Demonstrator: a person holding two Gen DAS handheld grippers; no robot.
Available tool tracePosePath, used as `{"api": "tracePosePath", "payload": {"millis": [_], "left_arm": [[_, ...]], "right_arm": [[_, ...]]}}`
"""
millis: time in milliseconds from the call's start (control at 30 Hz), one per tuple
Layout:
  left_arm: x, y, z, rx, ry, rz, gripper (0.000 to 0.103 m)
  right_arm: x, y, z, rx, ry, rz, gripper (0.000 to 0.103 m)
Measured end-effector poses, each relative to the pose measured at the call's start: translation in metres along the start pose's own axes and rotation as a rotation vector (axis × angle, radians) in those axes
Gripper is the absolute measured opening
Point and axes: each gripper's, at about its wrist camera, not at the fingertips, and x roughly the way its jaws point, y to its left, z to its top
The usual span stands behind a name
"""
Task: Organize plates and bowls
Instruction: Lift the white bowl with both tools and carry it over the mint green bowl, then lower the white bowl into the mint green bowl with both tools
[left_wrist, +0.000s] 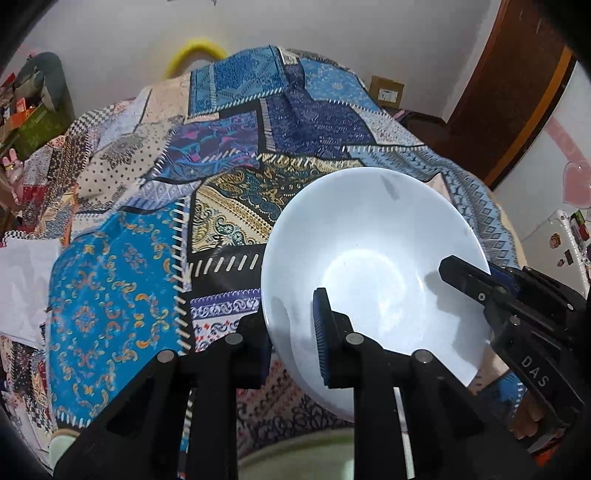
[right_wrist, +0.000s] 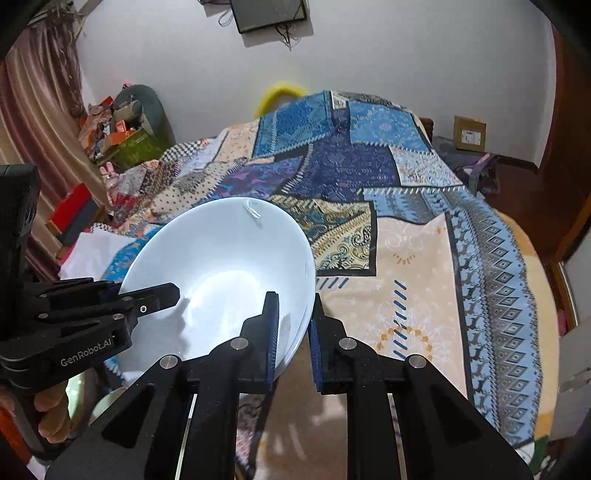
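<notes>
A white bowl (left_wrist: 373, 266) hangs tilted above the patchwork bed cover (left_wrist: 122, 295), held at opposite sides of its rim. My left gripper (left_wrist: 291, 332) is shut on the bowl's near rim, one pad inside and one outside. In the same view my right gripper (left_wrist: 476, 284) clamps the far right rim. In the right wrist view the bowl (right_wrist: 221, 280) fills the centre left. There my right gripper (right_wrist: 293, 332) is shut on its right rim, and my left gripper (right_wrist: 155, 295) grips the left edge. A pale green dish (left_wrist: 306, 454) lies below the bowl, mostly hidden.
The bed cover (right_wrist: 417, 258) stretches away toward a white wall. Cluttered boxes (right_wrist: 122, 136) stand at the far left beside a curtain. A cardboard box (right_wrist: 469, 137) sits on the floor at the back right, near a wooden door (left_wrist: 517, 96). A hand (right_wrist: 51, 417) holds the left gripper.
</notes>
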Motion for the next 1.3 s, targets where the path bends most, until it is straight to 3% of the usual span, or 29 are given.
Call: {"api": "tracePosePath", "payload": {"millis": [667, 1300], "left_arm": [[-0.128, 0.008, -0.044, -0.021, -0.123, 0.018, 0.020], [-0.199, 0.059, -0.108, -0.103, -0.169, 0.059, 0.020]], "right_arm": [[-0.074, 0.061, -0.011, -0.060, -0.097, 0.050, 0.014], [-0.084, 0.134, -0.042, -0.131, -0.092, 0.133, 0.014]]}}
